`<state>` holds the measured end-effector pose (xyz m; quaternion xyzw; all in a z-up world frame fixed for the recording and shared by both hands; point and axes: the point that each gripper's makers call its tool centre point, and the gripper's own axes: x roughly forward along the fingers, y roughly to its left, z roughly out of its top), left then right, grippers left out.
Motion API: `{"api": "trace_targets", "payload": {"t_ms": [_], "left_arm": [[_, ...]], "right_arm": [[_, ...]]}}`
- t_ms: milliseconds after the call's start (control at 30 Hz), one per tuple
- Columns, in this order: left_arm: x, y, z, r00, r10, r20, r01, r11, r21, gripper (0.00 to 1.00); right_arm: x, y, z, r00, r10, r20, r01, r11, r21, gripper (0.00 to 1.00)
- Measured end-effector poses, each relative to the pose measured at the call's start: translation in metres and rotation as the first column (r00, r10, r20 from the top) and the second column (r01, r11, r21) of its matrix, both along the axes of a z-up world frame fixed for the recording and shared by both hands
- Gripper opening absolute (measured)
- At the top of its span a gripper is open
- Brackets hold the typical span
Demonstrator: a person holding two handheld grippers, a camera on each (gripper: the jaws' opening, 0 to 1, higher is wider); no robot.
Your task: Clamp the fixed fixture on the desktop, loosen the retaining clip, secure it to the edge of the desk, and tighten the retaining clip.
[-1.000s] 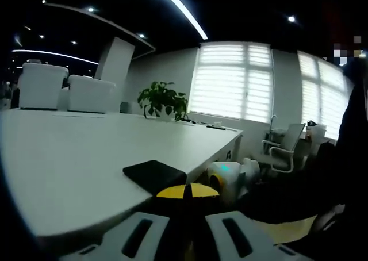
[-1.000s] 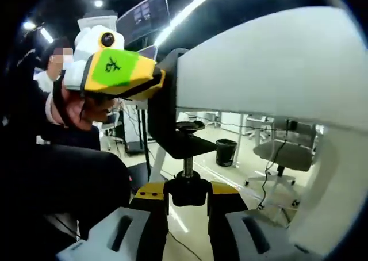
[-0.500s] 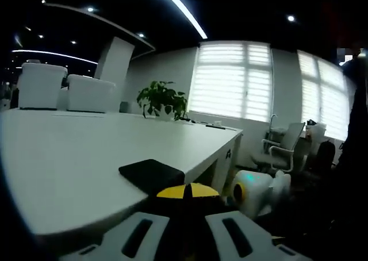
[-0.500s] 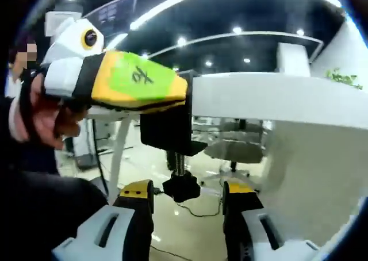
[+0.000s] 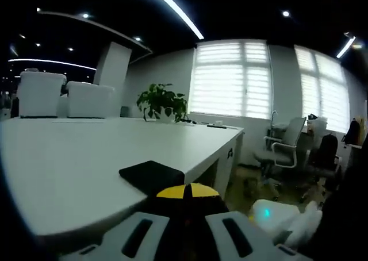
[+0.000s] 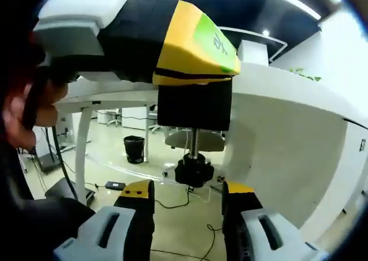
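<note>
Black metal clamp fixture (image 6: 194, 107) already straddles the white desk edge (image 6: 270, 91), my left gripper (image 6: 192, 48) shut on its top, while below the edge my right gripper (image 6: 188, 195) stands open around the black screw knob (image 6: 194, 172), tightening probably still ahead.

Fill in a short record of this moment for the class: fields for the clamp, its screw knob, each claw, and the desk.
clamp: black clamp sits on the white desk edge, its flat top on the desktop
screw knob: black knob hangs on a threaded rod below the clamp, under the desk
left claw: left claw closed on the clamp's top
right claw: right claw open, jaws either side of the knob, just below it
desk: white; potted plant at far end
</note>
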<state>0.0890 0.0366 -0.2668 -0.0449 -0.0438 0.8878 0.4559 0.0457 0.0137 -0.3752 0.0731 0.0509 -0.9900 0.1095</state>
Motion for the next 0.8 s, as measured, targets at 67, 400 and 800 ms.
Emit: {"api": "trace_targets", "payload": {"t_ms": [67,400,800], "left_arm": [[0.000,0.000,0.000,1.000,0.001,0.005,-0.001,1.000,0.006,0.01],[0.000,0.003,0.000,0.999,0.027,-0.036,-0.028,0.999,-0.028,0.01],[-0.004,0.013,-0.001,0.999,0.028,-0.034,-0.029,0.999,-0.033,0.01]], "right_arm": [[-0.006,0.002,0.001,1.000,-0.007,-0.007,0.007,1.000,-0.008,0.42],[-0.012,0.006,0.005,0.999,0.052,-0.008,-0.052,0.999,0.009,0.24],[0.007,-0.004,0.009,0.904,0.427,0.000,-0.427,0.904,0.012,0.24]]}}
